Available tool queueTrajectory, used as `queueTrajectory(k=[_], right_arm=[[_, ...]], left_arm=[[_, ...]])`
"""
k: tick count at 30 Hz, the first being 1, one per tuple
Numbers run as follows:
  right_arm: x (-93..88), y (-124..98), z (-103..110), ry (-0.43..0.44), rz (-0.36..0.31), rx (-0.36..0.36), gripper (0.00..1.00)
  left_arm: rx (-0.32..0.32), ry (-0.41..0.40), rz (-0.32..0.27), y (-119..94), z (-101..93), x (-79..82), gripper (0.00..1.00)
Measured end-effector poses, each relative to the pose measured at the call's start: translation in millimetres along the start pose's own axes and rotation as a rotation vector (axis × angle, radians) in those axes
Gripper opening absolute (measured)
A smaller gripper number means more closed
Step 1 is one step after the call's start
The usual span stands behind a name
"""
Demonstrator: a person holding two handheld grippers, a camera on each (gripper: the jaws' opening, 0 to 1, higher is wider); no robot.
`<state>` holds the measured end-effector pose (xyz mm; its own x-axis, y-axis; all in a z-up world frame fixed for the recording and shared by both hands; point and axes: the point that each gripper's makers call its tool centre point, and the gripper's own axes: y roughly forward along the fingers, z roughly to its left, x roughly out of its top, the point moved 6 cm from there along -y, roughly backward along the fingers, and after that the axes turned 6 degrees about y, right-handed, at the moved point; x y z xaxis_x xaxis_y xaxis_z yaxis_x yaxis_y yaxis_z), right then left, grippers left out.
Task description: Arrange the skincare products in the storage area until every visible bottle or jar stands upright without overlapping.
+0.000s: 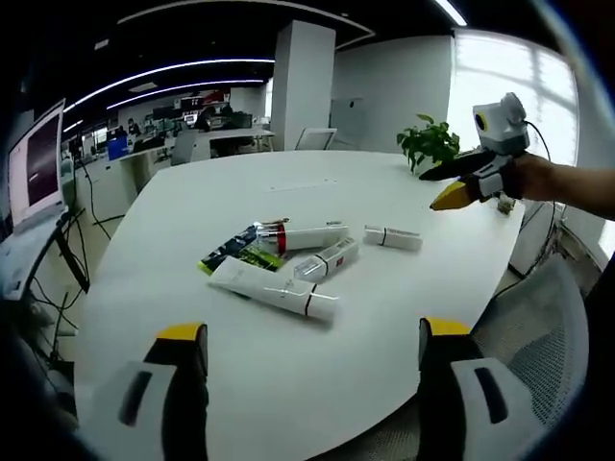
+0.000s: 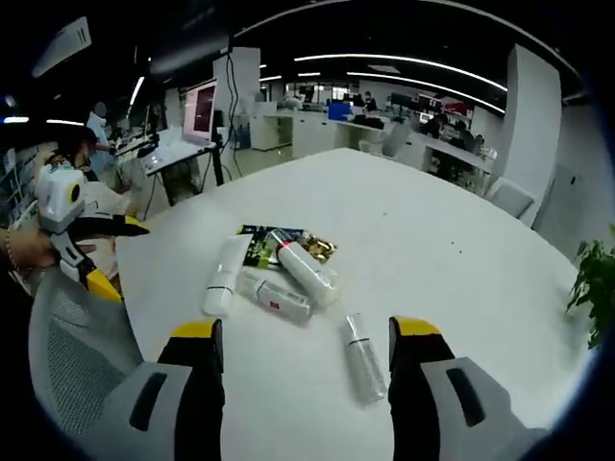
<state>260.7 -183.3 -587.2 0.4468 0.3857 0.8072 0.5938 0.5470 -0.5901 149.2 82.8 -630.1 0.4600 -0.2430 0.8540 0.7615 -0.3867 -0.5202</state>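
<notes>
lying flat mid-tabletop (image 1: 404,317): tubes (image 1: 274,288) with long axes crossing (one apart (image 2: 363,357)); broad bare margins; left tool (image 1: 312,344), right tool (image 2: 305,334) released.

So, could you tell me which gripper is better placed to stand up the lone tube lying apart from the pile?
Probably the right gripper: the lone tube lies just ahead of its open jaws, while the pile sits between that tube and the left gripper.
</notes>
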Motion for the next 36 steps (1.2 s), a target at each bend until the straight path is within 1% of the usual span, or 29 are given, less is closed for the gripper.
queueTrajectory(k=[2, 7, 8, 14, 17, 18, 22, 27, 33, 36], right_arm=[[2.8, 4.6, 0.8, -0.009, 0.009, 0.009, 0.68], [6.2, 22.4, -0.9, -0.027, 0.042, 0.028, 0.68], [6.6, 28.2, 1.6, -0.037, 0.05, 0.034, 0.68], [9.1, 41.1, -4.0, -0.04, 0.073, 0.037, 0.68], [11.6, 41.9, -4.7, -0.04, 0.081, 0.04, 0.68], [9.9, 47.5, -6.8, -0.044, 0.085, 0.043, 0.68], [12.3, 50.0, -10.8, -0.057, 0.099, 0.047, 0.67], [18.7, 63.0, -16.1, -0.06, 0.112, 0.055, 0.65], [23.3, 79.4, -16.8, -0.08, 0.133, 0.074, 0.65], [26.3, 83.6, -15.2, -0.088, 0.139, 0.084, 0.64]], left_arm=[[0.004, 0.003, -0.005, -0.3, 0.2, 0.7, 0.85], [0.007, -0.002, -0.007, 0.0, 0.6, 1.3, 0.84], [0.005, -0.005, -0.007, 0.1, 0.5, 1.2, 0.84], [0.01, -0.002, -0.001, -0.2, 0.1, 0.2, 0.84], [0.013, -0.007, -0.003, 0.0, 1.6, 0.1, 0.84], [0.012, -0.01, -0.002, 0.2, 2.0, -0.2, 0.84], [0.01, -0.009, -0.001, 0.4, 1.2, -0.6, 0.84], [0.01, -0.005, 0.009, 1.0, 1.7, -1.7, 0.84], [0.006, -0.006, 0.02, 1.2, 1.2, -2.5, 0.84], [0.0, -0.006, 0.028, 2.2, 0.4, -3.2, 0.84]])
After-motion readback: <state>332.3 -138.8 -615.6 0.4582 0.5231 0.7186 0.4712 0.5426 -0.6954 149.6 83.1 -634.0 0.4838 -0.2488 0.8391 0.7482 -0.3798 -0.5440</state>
